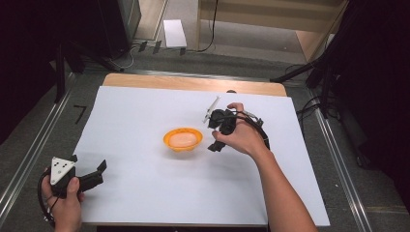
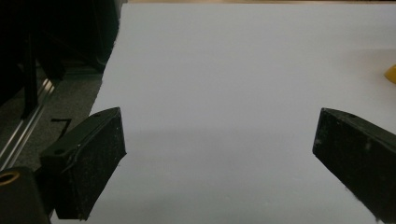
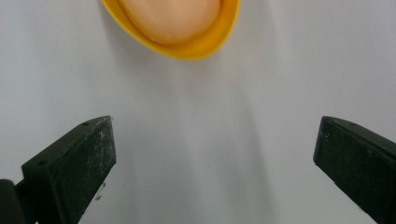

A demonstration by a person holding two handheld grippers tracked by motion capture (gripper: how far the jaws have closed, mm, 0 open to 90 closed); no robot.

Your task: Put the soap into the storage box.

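Both left gripper [image 1: 89,175] and right gripper [image 1: 218,135] fingers spread apart near orange bowl [image 1: 183,139].

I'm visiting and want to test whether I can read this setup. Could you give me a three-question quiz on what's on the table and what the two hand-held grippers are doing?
1. True or false: the right gripper holds the orange bowl.
2. Which gripper is closer to the bowl? A) left B) right C) both equally close
3. Fill in: the bowl stands on a large ____ sheet covering the table.

Key
1. False. In the right gripper view its jaws stand wide open with only sheet between them, the bowl ahead.
2. B. The left gripper rests near the sheet's near left corner, also open.
3. White.
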